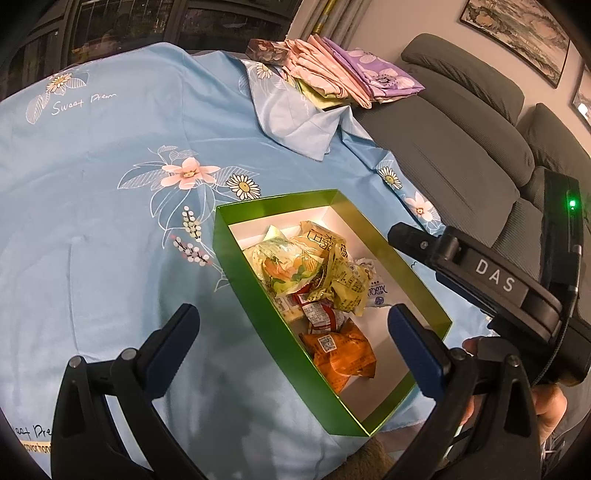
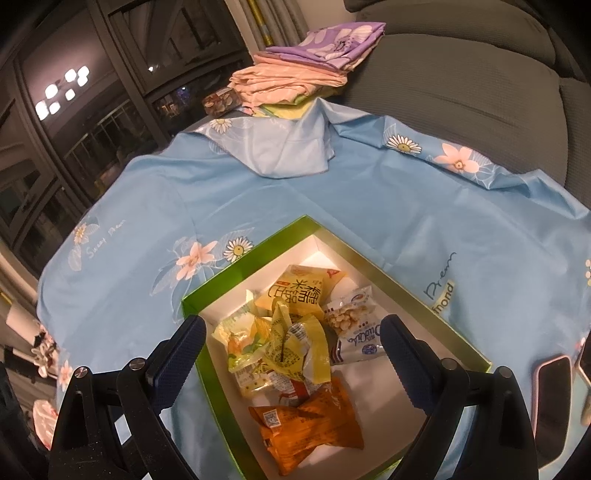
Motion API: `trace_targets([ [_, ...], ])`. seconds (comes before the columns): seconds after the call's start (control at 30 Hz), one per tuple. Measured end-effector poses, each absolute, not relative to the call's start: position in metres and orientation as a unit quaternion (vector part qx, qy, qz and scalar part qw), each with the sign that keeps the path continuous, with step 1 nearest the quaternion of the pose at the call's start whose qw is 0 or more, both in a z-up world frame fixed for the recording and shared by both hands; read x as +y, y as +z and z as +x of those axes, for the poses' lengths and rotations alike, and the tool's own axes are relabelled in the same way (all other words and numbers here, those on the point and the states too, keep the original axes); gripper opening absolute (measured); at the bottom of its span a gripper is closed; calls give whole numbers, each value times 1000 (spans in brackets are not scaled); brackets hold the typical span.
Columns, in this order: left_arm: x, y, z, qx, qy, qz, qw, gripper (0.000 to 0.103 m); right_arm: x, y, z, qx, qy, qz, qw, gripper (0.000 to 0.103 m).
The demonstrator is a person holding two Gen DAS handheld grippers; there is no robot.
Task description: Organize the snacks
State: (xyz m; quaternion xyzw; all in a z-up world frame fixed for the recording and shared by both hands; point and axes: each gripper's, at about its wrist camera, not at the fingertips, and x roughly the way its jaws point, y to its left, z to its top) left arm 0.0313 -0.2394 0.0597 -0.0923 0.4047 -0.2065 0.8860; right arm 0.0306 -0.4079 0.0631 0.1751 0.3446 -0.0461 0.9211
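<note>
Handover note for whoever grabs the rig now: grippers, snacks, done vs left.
Left gripper: open, empty, hovering over the near left side of the green box.
Right gripper: open, empty, above the box's middle.
Snacks: all visible packets are inside the box, in a loose heap. Orange packet nearest, crumpled yellow wrapper on top of the pile, white peanut packet toward the right wall.
Done: I see no snack packets loose on the blue floral cloth.
Left: probably just tidying the heap. Folded fabrics at the far edge look unrelated.

A home living room: grey sofa, framed painting, folded bedding.
</note>
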Motion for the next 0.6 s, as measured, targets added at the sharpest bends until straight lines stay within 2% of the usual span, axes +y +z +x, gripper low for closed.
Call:
trace_targets([
  [0.6,-241,60,30,408,-210,-95,883,102,-408,63,32,348,-52,167,921,95],
])
